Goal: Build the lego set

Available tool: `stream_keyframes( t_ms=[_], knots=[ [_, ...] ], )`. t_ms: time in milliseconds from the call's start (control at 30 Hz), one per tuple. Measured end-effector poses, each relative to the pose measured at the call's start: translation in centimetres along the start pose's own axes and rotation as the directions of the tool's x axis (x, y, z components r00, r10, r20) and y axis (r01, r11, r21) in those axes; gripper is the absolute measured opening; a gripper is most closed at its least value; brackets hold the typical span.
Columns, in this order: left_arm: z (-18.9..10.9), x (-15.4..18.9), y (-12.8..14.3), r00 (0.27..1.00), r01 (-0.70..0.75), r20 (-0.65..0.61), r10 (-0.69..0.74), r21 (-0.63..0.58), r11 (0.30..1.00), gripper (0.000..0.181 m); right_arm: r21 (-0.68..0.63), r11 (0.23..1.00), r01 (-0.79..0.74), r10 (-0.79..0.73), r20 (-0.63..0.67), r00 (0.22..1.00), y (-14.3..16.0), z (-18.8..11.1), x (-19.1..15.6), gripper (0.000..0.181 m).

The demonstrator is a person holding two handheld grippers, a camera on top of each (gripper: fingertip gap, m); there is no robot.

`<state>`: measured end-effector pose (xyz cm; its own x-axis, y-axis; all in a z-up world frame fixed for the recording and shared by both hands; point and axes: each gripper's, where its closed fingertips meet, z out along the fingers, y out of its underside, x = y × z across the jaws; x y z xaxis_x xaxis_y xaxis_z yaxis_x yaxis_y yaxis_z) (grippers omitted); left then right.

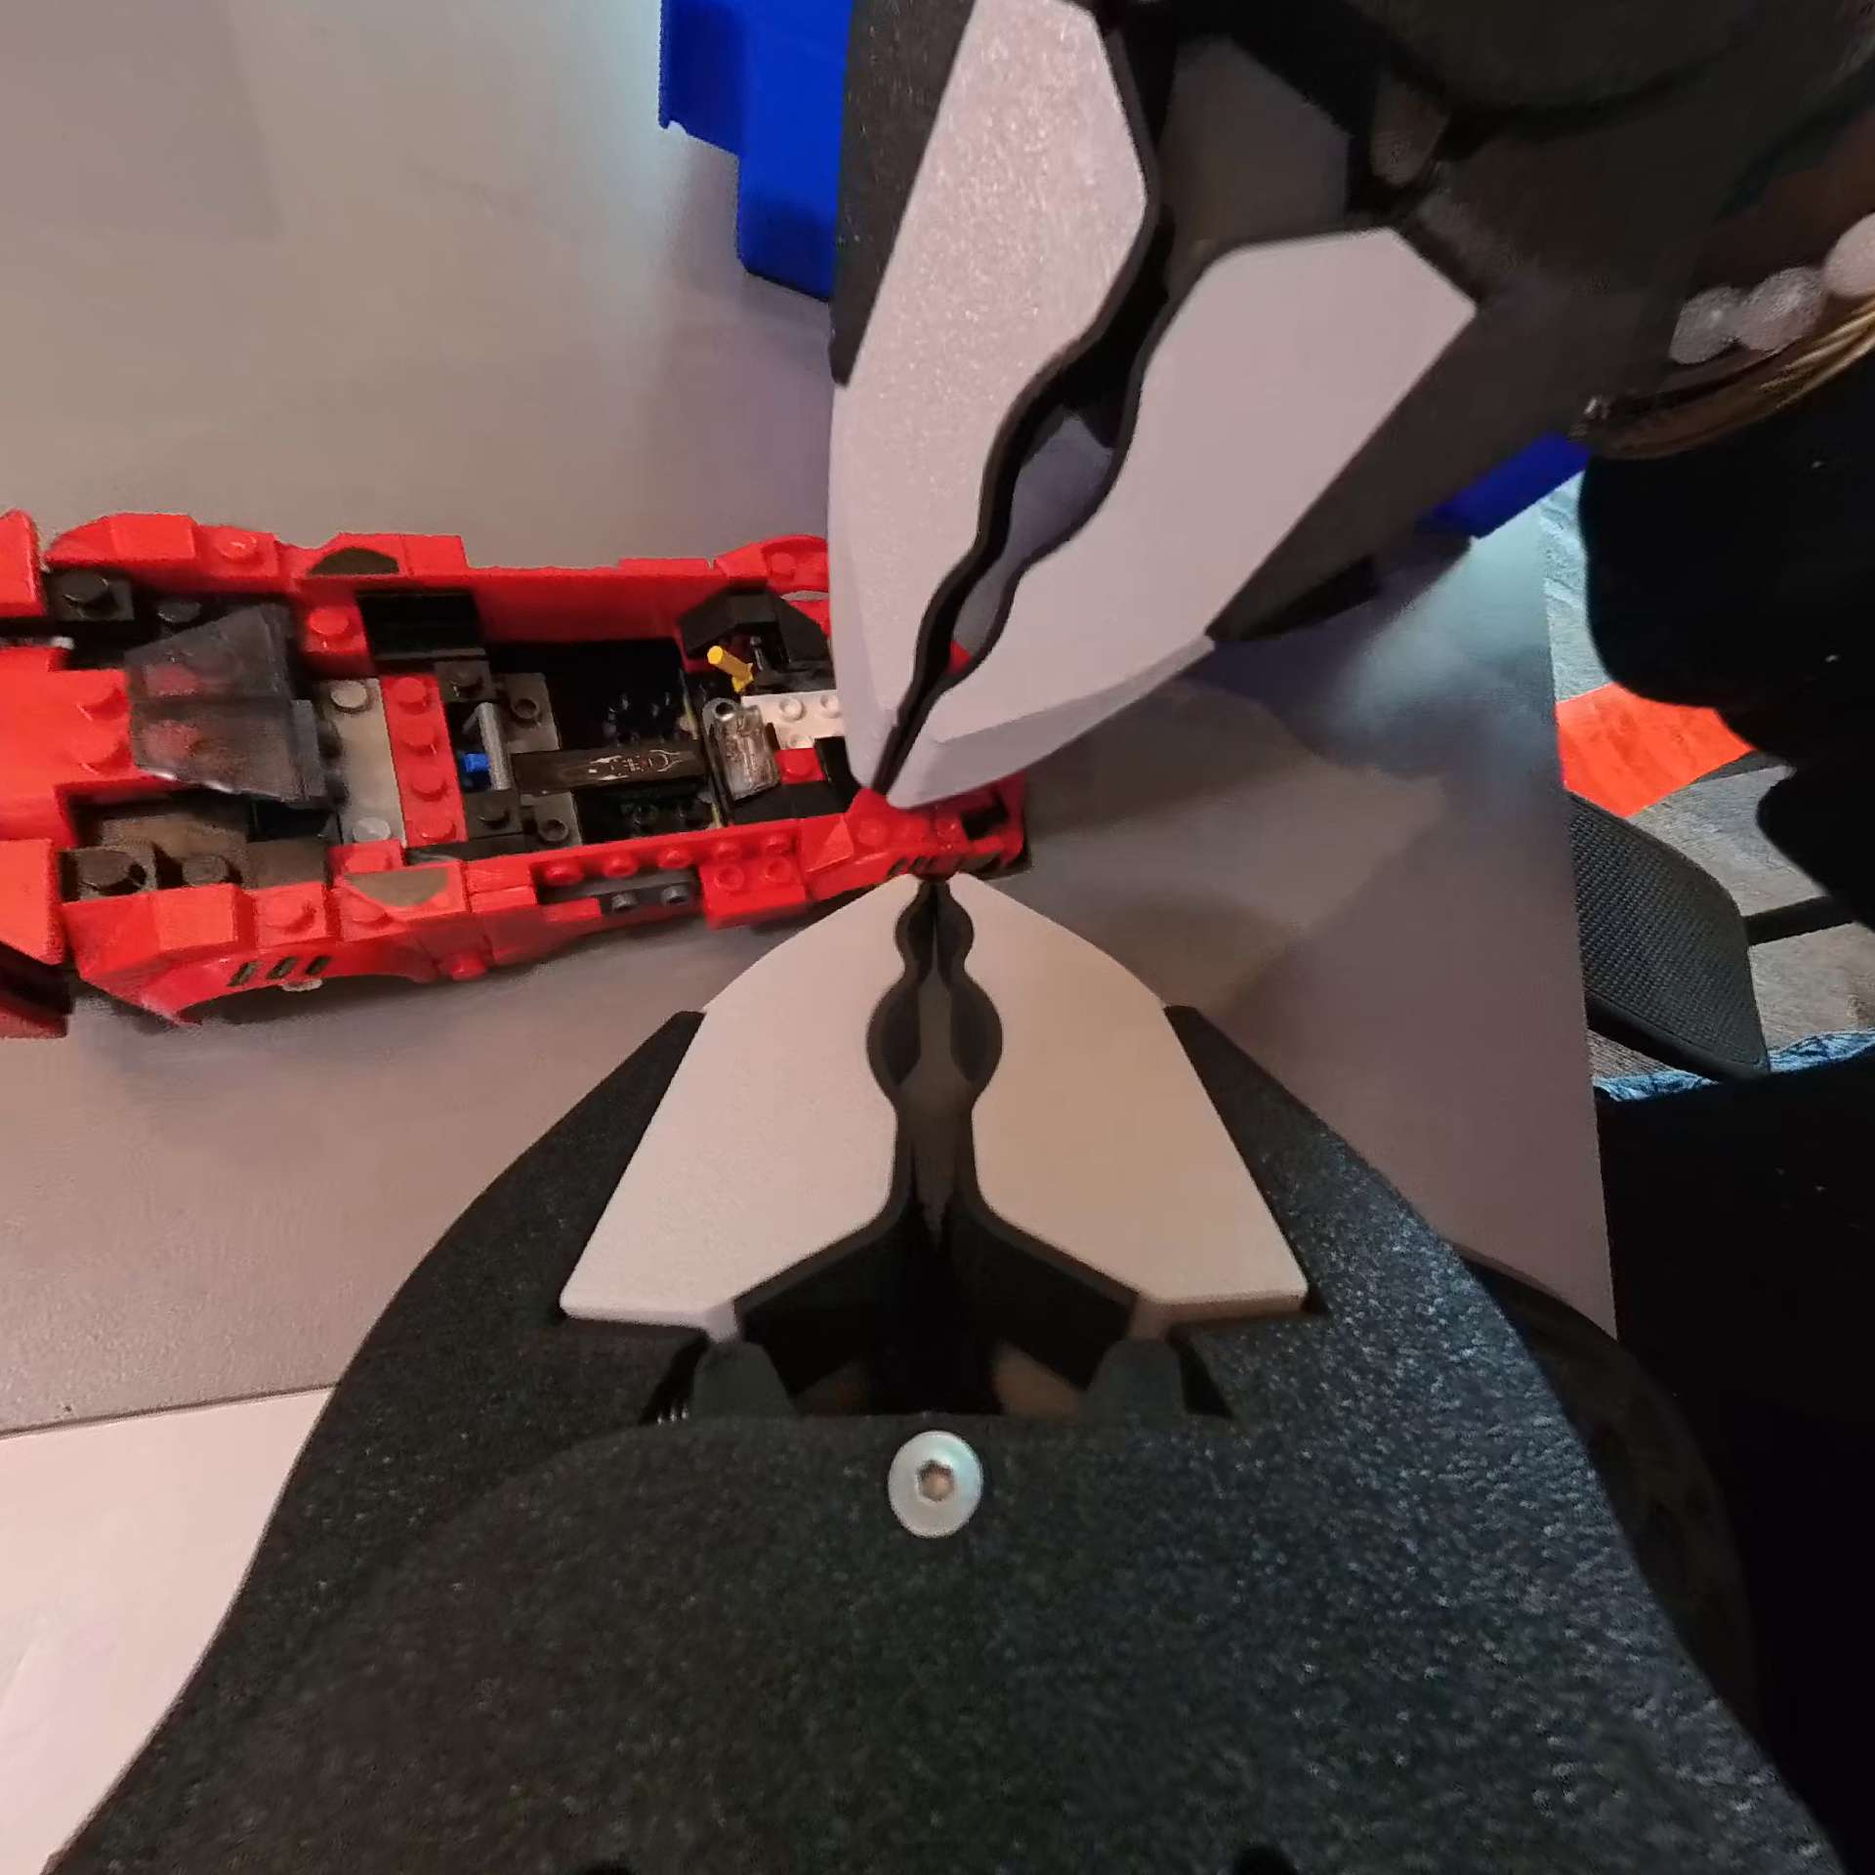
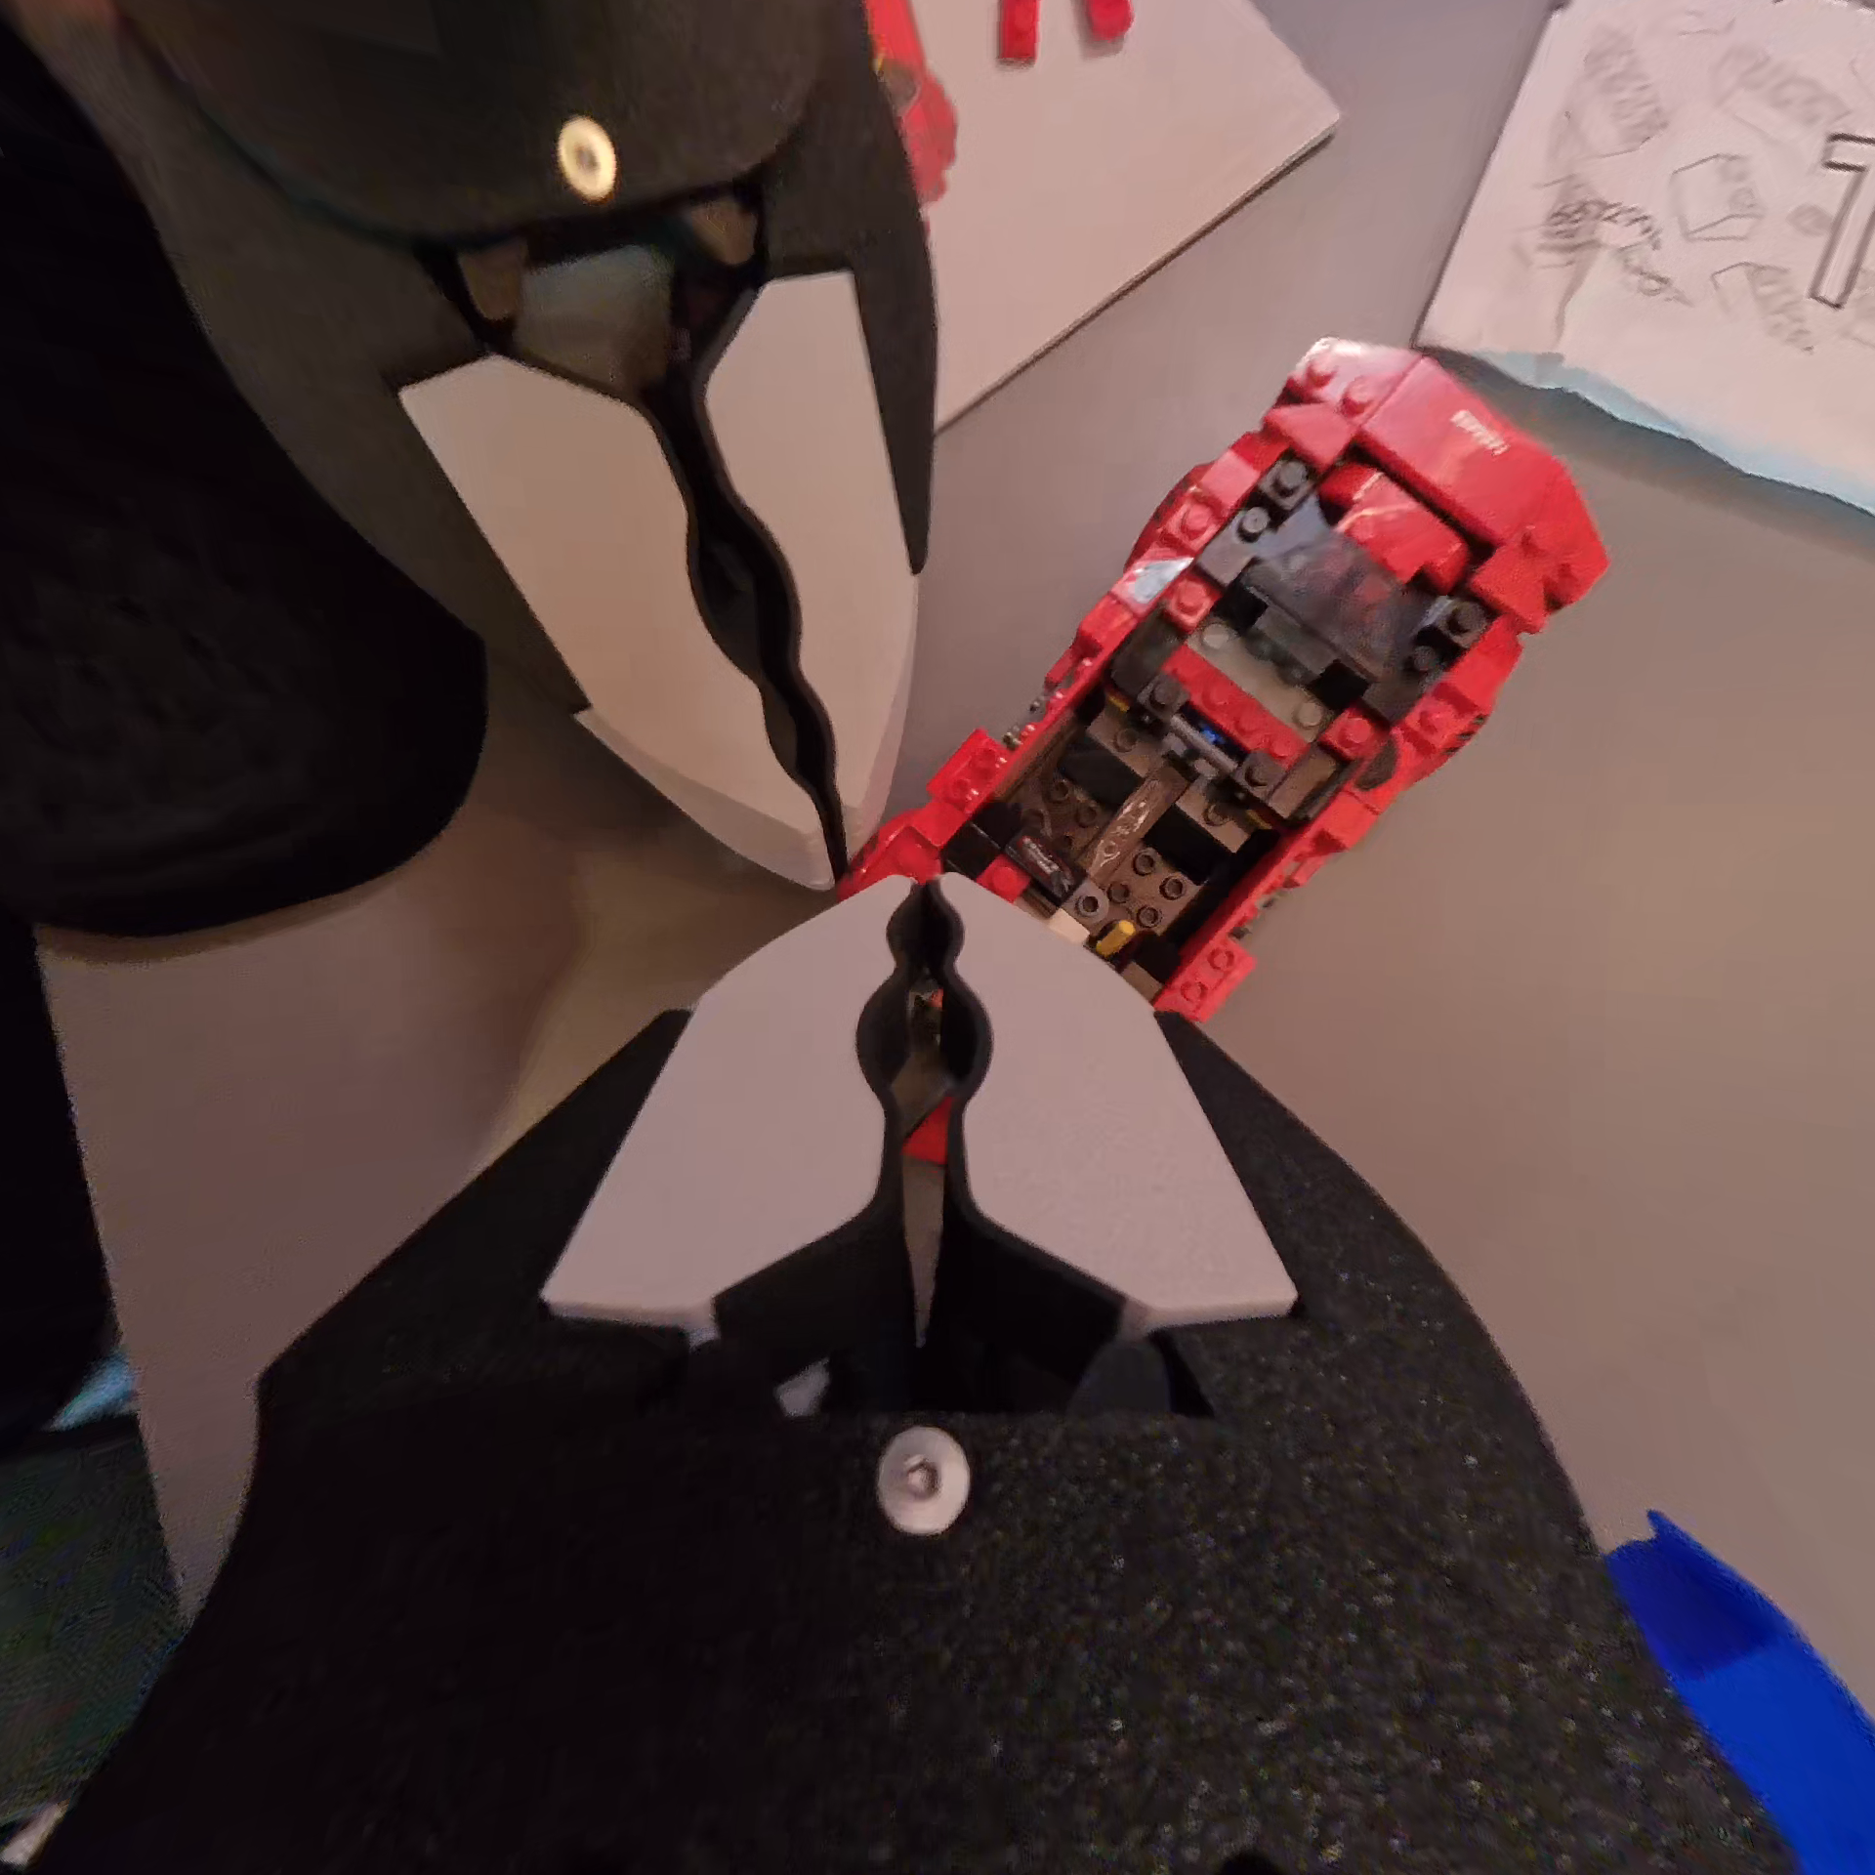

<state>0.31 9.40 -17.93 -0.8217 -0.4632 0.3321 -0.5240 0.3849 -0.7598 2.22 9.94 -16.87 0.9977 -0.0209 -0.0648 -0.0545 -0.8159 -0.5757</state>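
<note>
A red Lego car (image 1: pixel 426 731) with a black open interior lies on the grey table; it also shows in the right wrist view (image 2: pixel 1319 690). My left gripper (image 1: pixel 933 885) is shut, its tips touching the near edge of the car's end. My right gripper (image 2: pixel 928 891) is shut too, over the same end of the car. In the left wrist view the right gripper (image 1: pixel 893 796) comes down from the top right onto the car's corner. In the right wrist view the left gripper (image 2: pixel 837 871) comes in from the upper left. I cannot tell whether either one pinches a small piece.
A blue bin (image 1: pixel 771 152) stands behind the car; it also shows in the right wrist view (image 2: pixel 1776 1705). A crumpled printed bag (image 2: pixel 1674 203) and a white sheet (image 2: pixel 1096 223) with loose red pieces (image 2: pixel 1065 25) lie beyond the car. The table's right edge and a black chair (image 1: pixel 1664 944) are close by.
</note>
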Motion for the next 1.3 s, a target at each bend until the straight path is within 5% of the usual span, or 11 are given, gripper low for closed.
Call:
stream_keyframes(
  t_ms=[33,100,333,400,500,667,933,1067,1133,1300],
  knots=[
    [-0.1,0.0,-0.1,1.000,0.002,0.000,-0.002,0.005,1.000,0.000,0.035,0.999,-0.024,0.024,0.001,1.000,-0.4,-0.5,0.1,0.000],
    [-0.1,-0.1,-0.1,1.000,0.011,-0.005,-0.011,0.008,1.000,0.000,0.118,0.992,-0.048,0.052,-0.027,0.998,-1.5,-1.9,0.5,0.000],
    [-0.3,0.1,-0.2,1.000,-0.013,0.002,0.013,0.019,1.000,0.000,0.107,0.958,-0.267,0.285,-0.239,0.928,0.3,-2.7,3.0,0.000],
    [-0.8,0.0,-0.2,0.999,-0.035,0.019,0.034,0.025,0.999,0.000,0.145,0.920,-0.364,0.389,-0.237,0.890,0.7,-2.5,3.0,0.053],
    [-2.9,0.0,-0.8,0.999,-0.034,0.045,0.031,0.063,0.997,0.001,0.239,0.875,-0.422,0.466,-0.175,0.867,0.0,-2.4,2.2,0.063],
    [-8.3,-0.6,-0.7,0.993,-0.008,0.116,-0.009,0.139,0.990,0.001,0.195,0.858,-0.475,0.508,-0.192,0.840,1.9,-1.3,1.8,0.084],
    [-19.8,-4.7,2.7,0.913,0.062,0.375,-0.161,0.263,0.963,0.004,0.193,0.849,-0.493,0.513,-0.074,0.855,0.8,-0.1,-1.0,0.077],
    [-22.9,-5.4,4.7,0.879,0.072,0.438,-0.188,0.268,0.961,0.007,0.167,0.898,-0.408,0.440,-0.300,0.846,-0.2,-1.6,0.4,0.074],
    [-23.3,-5.6,5.6,0.871,0.067,0.455,-0.183,0.259,0.964,0.009,0.194,0.946,-0.261,0.315,-0.344,0.884,-3.8,-1.6,0.3,0.057],
    [-26.8,-7.6,7.4,0.801,0.029,0.578,-0.156,0.222,0.974,0.009,0.200,0.973,-0.114,0.109,0.036,0.993,-12.4,6.4,-5.9,0.032]
  ],
)
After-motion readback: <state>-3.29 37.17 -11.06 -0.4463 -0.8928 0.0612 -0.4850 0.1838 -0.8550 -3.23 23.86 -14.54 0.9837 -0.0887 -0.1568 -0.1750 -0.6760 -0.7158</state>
